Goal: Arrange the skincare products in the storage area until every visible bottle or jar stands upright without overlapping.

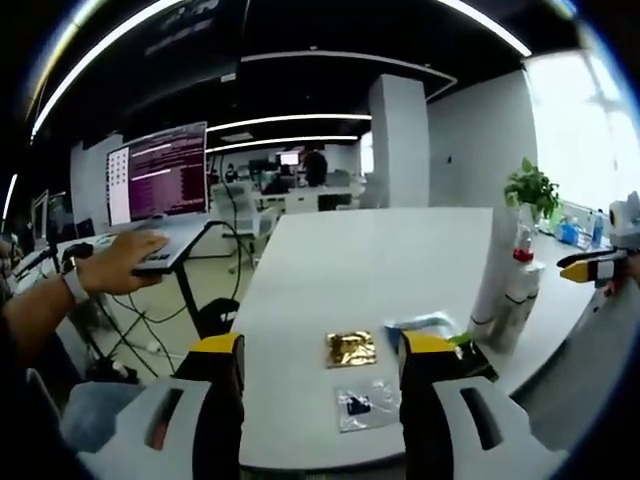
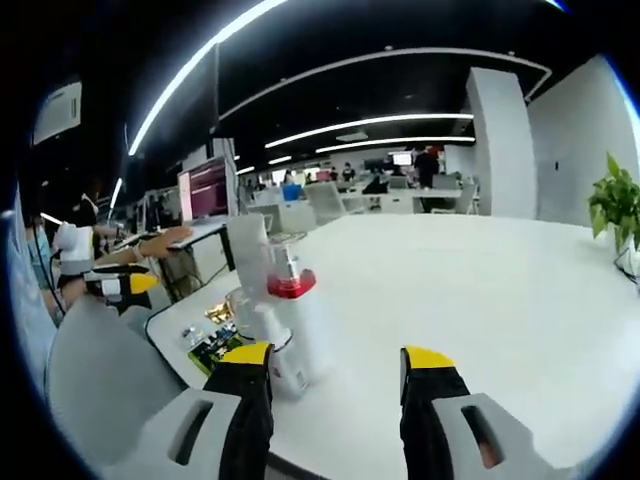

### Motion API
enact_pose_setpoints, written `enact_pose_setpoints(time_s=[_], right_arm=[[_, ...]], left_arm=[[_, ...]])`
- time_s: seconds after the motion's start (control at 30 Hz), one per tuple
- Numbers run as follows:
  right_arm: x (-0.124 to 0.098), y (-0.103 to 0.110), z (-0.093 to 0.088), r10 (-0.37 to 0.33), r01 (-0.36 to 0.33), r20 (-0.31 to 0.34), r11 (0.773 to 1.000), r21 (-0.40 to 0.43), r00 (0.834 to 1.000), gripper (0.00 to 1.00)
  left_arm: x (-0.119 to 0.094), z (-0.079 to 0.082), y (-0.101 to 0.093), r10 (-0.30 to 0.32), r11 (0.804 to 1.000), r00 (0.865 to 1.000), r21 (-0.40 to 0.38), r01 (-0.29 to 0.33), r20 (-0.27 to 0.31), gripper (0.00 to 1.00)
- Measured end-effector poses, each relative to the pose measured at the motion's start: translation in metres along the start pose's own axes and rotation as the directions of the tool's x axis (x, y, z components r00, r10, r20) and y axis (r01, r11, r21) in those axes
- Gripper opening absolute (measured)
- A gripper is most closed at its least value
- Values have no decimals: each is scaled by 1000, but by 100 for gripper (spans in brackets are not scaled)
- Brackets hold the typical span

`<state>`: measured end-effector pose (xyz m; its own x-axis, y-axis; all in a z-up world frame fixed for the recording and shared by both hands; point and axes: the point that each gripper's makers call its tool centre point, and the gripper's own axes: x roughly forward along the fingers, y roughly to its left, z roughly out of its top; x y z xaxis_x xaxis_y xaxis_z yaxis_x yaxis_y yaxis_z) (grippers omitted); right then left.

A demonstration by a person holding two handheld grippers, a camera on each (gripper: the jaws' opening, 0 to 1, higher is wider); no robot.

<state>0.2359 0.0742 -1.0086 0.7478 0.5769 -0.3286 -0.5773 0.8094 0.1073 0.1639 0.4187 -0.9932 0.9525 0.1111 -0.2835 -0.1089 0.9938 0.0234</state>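
A cluster of white skincare bottles [image 2: 310, 330] stands upright at the table's near corner, one clear bottle [image 2: 288, 275] having a red collar. A tall white container [image 2: 248, 250] rises behind them. My right gripper [image 2: 338, 355] is open just right of the cluster, holding nothing. In the left gripper view the same bottles [image 1: 515, 300] stand at the right, the red-collared one [image 1: 522, 250] among them. My left gripper [image 1: 322, 348] is open over the table edge, nothing between its jaws. A gold sachet [image 1: 350, 347] and a clear sachet [image 1: 365, 405] lie flat ahead of it.
The long white table [image 1: 370, 250] stretches away. A potted plant [image 1: 533, 190] stands at its far right. A laptop [image 1: 160, 175] on a stand sits to the left, a person's hand [image 1: 120, 265] on it. A green packet [image 2: 215, 345] lies beside the bottles.
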Motion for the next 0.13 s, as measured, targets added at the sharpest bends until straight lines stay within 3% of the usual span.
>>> enact_pose_setpoints(time_s=[0.13], right_arm=[[0, 0, -2, 1, -1, -12, 1000, -5, 1000, 47]], left_arm=[[-1, 0, 0, 6, 1000, 1000, 6, -6, -6, 57]])
